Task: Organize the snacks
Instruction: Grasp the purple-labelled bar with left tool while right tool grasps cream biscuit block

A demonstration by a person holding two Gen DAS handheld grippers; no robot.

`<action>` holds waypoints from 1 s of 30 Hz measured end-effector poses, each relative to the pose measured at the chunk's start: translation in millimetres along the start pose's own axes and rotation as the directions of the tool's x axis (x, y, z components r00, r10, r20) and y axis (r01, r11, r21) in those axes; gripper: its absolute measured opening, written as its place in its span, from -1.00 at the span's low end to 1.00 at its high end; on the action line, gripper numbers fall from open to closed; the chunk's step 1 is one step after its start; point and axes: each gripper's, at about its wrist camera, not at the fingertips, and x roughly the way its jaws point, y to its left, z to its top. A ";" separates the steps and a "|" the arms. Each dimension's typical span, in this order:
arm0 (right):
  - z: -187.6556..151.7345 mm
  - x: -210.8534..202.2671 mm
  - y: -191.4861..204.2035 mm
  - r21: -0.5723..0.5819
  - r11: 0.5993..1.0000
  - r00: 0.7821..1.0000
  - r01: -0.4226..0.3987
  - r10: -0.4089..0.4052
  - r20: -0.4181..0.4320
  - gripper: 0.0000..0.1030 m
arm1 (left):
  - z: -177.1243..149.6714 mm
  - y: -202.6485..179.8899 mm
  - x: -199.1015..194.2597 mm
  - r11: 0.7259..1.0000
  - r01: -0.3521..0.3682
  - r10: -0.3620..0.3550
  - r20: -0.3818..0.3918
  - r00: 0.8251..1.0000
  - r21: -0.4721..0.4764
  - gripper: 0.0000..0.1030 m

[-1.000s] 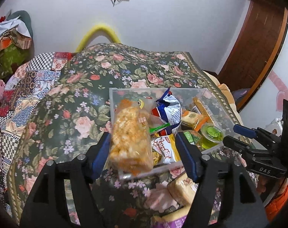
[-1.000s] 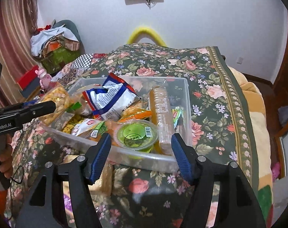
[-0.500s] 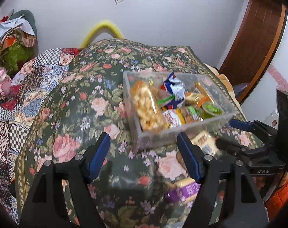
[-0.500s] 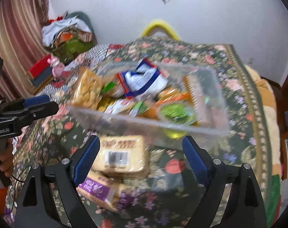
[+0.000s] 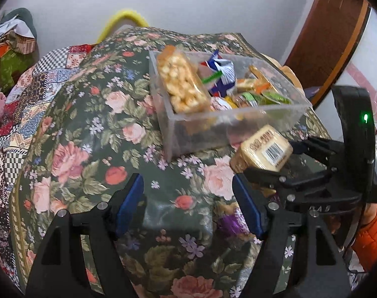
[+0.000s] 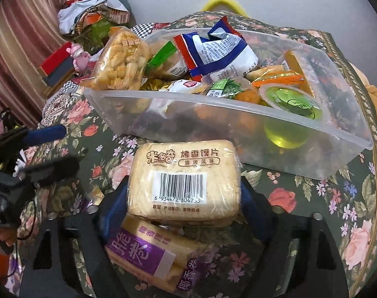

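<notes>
The floral bedspread (image 5: 94, 129) carried a clear snack bin (image 6: 213, 114) near its far right edge. The right gripper (image 6: 184, 193) was clamped on a biscuit pack (image 6: 186, 181) just before the bin, above a purple wafer pack (image 6: 153, 255). The left gripper (image 5: 188, 203) stood wide apart, holding nothing.

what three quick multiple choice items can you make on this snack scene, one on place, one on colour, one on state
1. Where is the green jelly cup?
A. inside the clear bin
B. on the bedspread
C. in the left gripper

2. What colour is the label on the wafer pack still outside the bin?
A. red
B. purple
C. yellow

3. What is the right gripper doing?
A. open and empty
B. out of view
C. closed on the barcoded cracker pack

Answers: 1 A, it sits behind the bin wall. 2 B, a purple band crosses it. 3 C, both pads press the pack's sides.
</notes>
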 end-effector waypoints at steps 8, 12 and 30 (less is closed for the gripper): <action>-17.3 -42.0 -17.6 0.063 0.998 0.995 0.019 -0.025 0.093 0.50 | -8.5 -29.9 8.6 0.997 0.056 -0.052 -0.056 0.997 0.056 0.60; -28.6 -66.7 -32.5 0.106 0.994 0.992 0.022 -0.036 0.125 0.50 | -14.3 -51.5 15.7 0.990 0.085 -0.075 -0.090 0.993 0.115 0.67; -57.5 -96.2 -56.8 0.194 0.981 0.986 0.016 -0.047 0.158 0.50 | -7.6 -82.4 55.1 0.986 0.061 -0.044 -0.107 0.993 0.156 0.32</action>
